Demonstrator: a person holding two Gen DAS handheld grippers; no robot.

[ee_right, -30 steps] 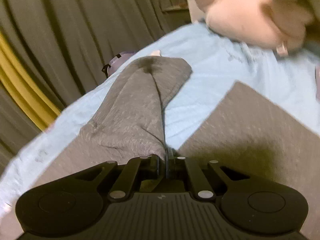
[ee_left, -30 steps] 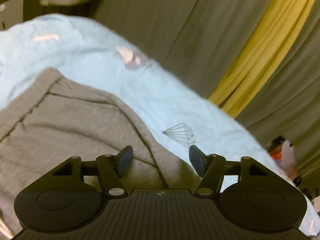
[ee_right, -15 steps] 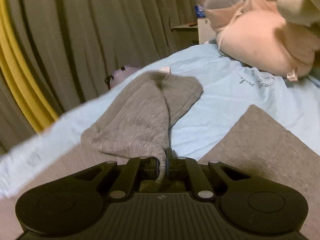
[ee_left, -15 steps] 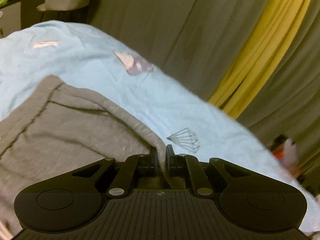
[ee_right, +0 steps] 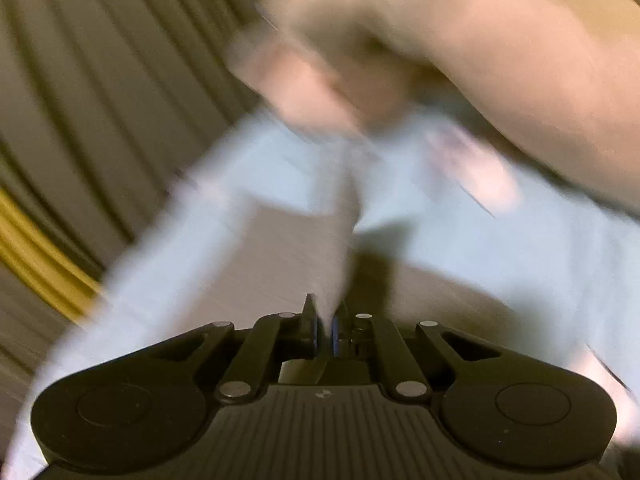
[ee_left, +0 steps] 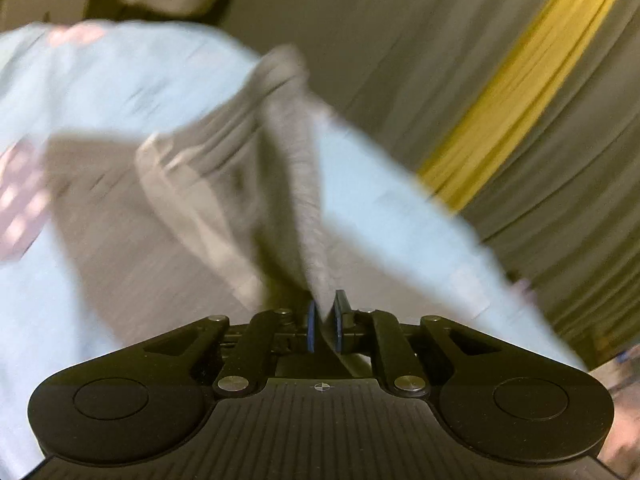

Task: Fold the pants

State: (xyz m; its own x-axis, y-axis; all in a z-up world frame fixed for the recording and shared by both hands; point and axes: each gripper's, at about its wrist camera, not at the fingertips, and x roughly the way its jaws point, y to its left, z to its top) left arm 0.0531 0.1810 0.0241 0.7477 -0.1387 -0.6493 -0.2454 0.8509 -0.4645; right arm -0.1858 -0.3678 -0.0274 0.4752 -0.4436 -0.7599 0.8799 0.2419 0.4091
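Both views are pretty blurry. My left gripper [ee_left: 324,320] and right gripper [ee_right: 325,326] each pinch the grey pants [ee_left: 296,184], jaws just starting to ease apart, fabric stretching ahead over the blue sheet [ee_left: 120,80].

The black two-finger left gripper [ee_left: 325,320] pinches grey knit pants fabric [ee_left: 308,208] between near-closed jaws, as does the black right gripper [ee_right: 325,330], both angled downward

Your pants [ee_left: 296,184] are matt grey knit cloth (ribbed at the edge); the sheet [ee_left: 380,208] is smooth pale-blue cotton-like fabric; the gripper [ee_left: 323,322] bodies look matt black plastic.
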